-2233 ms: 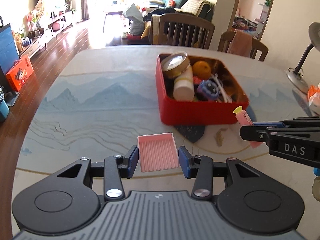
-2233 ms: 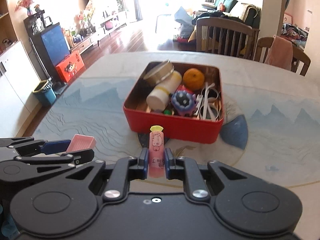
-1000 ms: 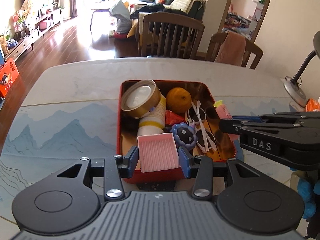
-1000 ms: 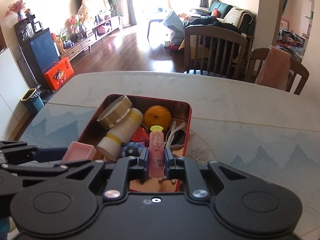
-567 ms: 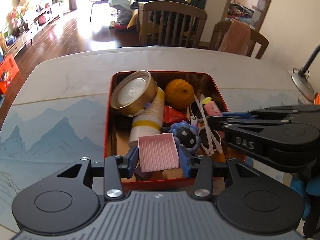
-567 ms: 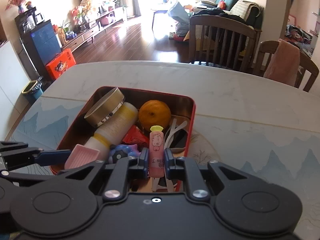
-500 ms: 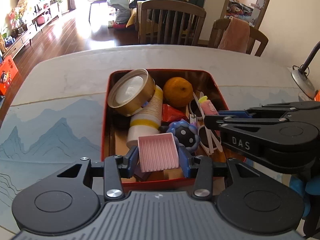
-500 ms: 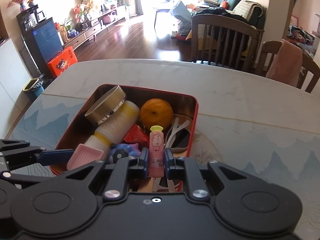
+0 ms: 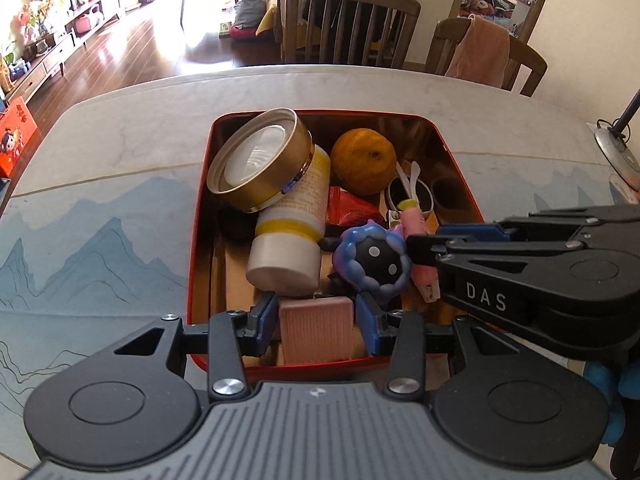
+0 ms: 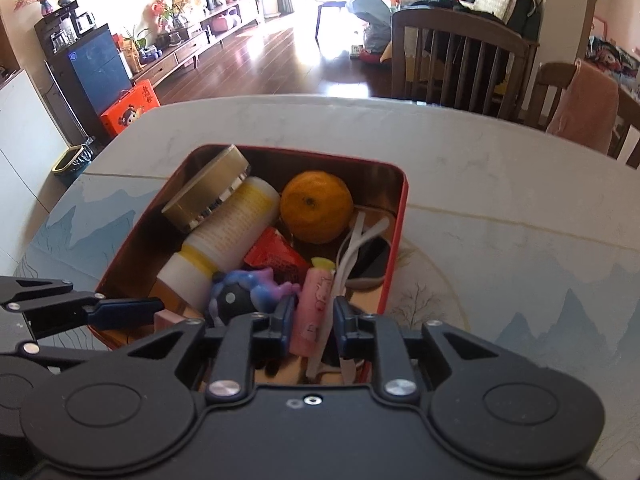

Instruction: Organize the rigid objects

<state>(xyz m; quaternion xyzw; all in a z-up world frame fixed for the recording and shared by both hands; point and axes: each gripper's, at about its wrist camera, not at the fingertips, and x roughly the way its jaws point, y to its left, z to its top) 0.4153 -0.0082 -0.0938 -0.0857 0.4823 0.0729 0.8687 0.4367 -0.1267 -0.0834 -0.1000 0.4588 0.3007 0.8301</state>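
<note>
The right tool (image 10: 310,322) is opening around the pink tube (image 10: 314,304), lying lengthwise between its jaws over the red tin (image 10: 396,236). The left tool (image 9: 316,316) is gripping the pink tray (image 9: 316,330) just inside the tin's near wall.

A full tin (image 9: 198,216) on a table (image 9: 120,168), two chairs behind it

In the tin, a lidded jar (image 9: 262,160) leans on a bottle (image 9: 296,220) at the left; an orange (image 9: 364,160) sits at the back, sunglasses (image 9: 412,196) to its right, a round toy (image 9: 374,258) in the middle; a small tray (image 9: 316,328) stands near the front wall, a tube (image 10: 316,308) just right of the toy
</note>
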